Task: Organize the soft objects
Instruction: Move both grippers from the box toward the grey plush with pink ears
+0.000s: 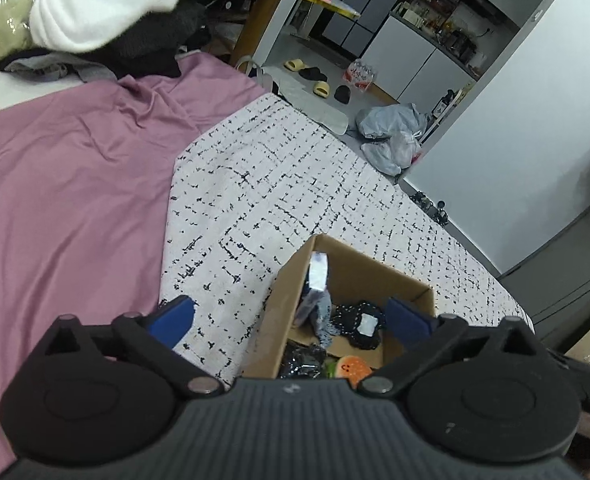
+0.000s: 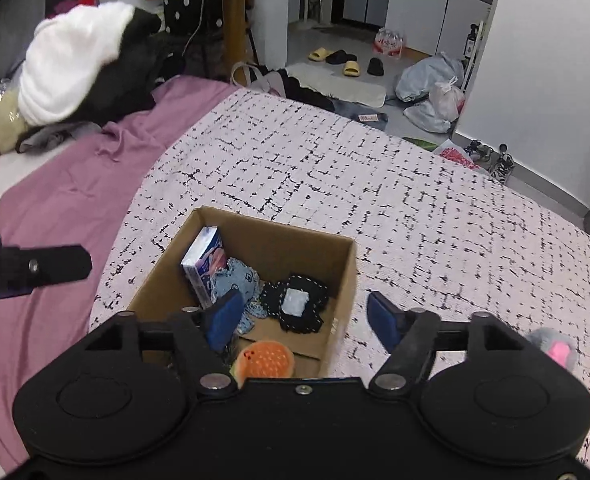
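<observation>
An open cardboard box (image 2: 337, 280) (image 1: 283, 292) stands on a white bedspread with black dashes (image 2: 375, 184). Inside lie a tissue pack (image 2: 205, 264), a blue knitted piece (image 2: 239, 280), a black crocheted piece with a white patch (image 2: 295, 304) (image 1: 361, 326) and an orange round plush (image 2: 265, 362) (image 1: 349, 368). My right gripper (image 2: 305, 316) hangs open over the box's near part, nothing between its blue pads. My left gripper (image 1: 291, 320) stands wide open above the box's left wall, holding nothing; one of its fingers (image 2: 55, 266) shows at the left edge of the right wrist view.
A grey and pink plush (image 2: 555, 350) lies on the bedspread right of my right gripper. A mauve sheet (image 1: 67, 184) covers the left of the bed, with piled white and dark clothes (image 2: 79, 64) at its far end. Slippers and bags litter the floor beyond.
</observation>
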`<action>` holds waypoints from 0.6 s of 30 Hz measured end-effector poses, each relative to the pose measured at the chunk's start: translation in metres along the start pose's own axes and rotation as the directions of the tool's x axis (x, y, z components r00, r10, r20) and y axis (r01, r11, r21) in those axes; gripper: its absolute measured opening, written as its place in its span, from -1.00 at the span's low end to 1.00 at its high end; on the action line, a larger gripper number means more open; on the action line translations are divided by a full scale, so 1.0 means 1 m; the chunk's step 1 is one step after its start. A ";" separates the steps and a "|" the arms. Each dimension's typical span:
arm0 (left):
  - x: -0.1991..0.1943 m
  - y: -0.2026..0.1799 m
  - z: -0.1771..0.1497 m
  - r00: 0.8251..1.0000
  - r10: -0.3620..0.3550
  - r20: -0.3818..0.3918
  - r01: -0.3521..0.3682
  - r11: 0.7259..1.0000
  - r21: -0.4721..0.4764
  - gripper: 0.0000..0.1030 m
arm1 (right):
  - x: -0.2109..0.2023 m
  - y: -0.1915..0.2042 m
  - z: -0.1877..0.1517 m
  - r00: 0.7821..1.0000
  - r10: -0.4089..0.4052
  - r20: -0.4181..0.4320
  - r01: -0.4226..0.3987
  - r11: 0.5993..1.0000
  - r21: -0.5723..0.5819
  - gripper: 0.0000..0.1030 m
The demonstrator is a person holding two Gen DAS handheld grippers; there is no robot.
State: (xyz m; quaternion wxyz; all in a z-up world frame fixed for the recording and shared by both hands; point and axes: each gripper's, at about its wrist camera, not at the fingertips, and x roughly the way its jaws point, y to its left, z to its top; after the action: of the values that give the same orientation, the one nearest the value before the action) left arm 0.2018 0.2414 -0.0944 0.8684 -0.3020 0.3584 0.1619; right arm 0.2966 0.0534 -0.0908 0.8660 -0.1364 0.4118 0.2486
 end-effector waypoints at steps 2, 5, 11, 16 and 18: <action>-0.008 -0.008 -0.001 1.000 0.011 0.012 -0.012 0.999 0.030 1.00 | -0.011 -0.006 -0.005 1.000 0.006 0.017 -0.006 1.000 0.009 0.57; -0.018 -0.016 -0.004 0.999 0.012 0.029 -0.013 0.999 0.049 1.00 | -0.024 -0.013 -0.012 0.999 0.016 0.040 -0.017 0.999 0.028 0.72; -0.033 -0.032 -0.014 1.000 -0.001 0.023 -0.001 0.996 0.090 1.00 | -0.048 -0.026 -0.025 0.996 0.043 0.075 -0.048 0.997 0.056 0.87; -0.048 -0.050 -0.021 0.999 -0.016 0.048 0.009 0.990 0.144 1.00 | -0.065 -0.035 -0.034 0.993 0.069 0.100 -0.076 0.995 0.067 0.89; -0.054 -0.056 -0.023 0.998 -0.014 0.064 0.004 0.987 0.161 1.00 | -0.071 -0.039 -0.038 0.991 0.074 0.109 -0.082 0.994 0.078 0.89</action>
State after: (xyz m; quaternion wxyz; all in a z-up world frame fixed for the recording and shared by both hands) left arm 0.1808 0.1803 -0.0452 0.9019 -0.2269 0.3405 0.1382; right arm 0.2553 -0.0187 -0.0577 0.8812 -0.0711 0.3800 0.2720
